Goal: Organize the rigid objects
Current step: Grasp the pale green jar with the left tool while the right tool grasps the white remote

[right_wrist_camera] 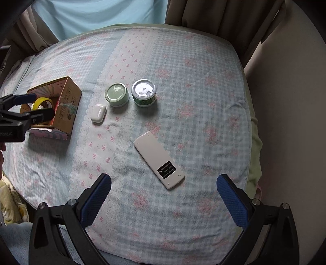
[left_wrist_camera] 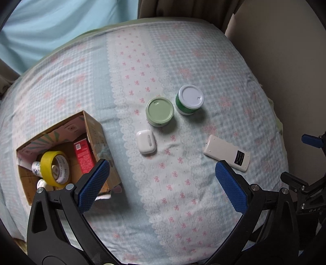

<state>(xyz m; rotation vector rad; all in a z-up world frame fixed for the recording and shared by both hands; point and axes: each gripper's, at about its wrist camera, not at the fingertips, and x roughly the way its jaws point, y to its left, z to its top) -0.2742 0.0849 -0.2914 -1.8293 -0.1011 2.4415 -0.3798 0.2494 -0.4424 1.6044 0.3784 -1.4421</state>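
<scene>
On the checked bedspread (left_wrist_camera: 203, 67) lie four loose things. A white remote (right_wrist_camera: 159, 160), face down with a black label near one end, rests at an angle just ahead of the right gripper (right_wrist_camera: 164, 199), whose blue-padded jaws are spread wide with nothing between them. Farther off stand a pale green tin (right_wrist_camera: 117, 95) and a green jar with a white lid (right_wrist_camera: 143, 93), side by side and close together. A white earbud case (right_wrist_camera: 98, 113) lies just in front of the tin. Well to the left sits an open cardboard box (left_wrist_camera: 95, 130) holding a yellow tape roll (left_wrist_camera: 54, 170), a red carton (left_wrist_camera: 83, 157) and some small white items I cannot make out. The left gripper (left_wrist_camera: 163, 183) hovers beside the box, its jaws likewise wide apart and holding nothing. Curtains (right_wrist_camera: 214, 14) hang beyond the bed.
</scene>
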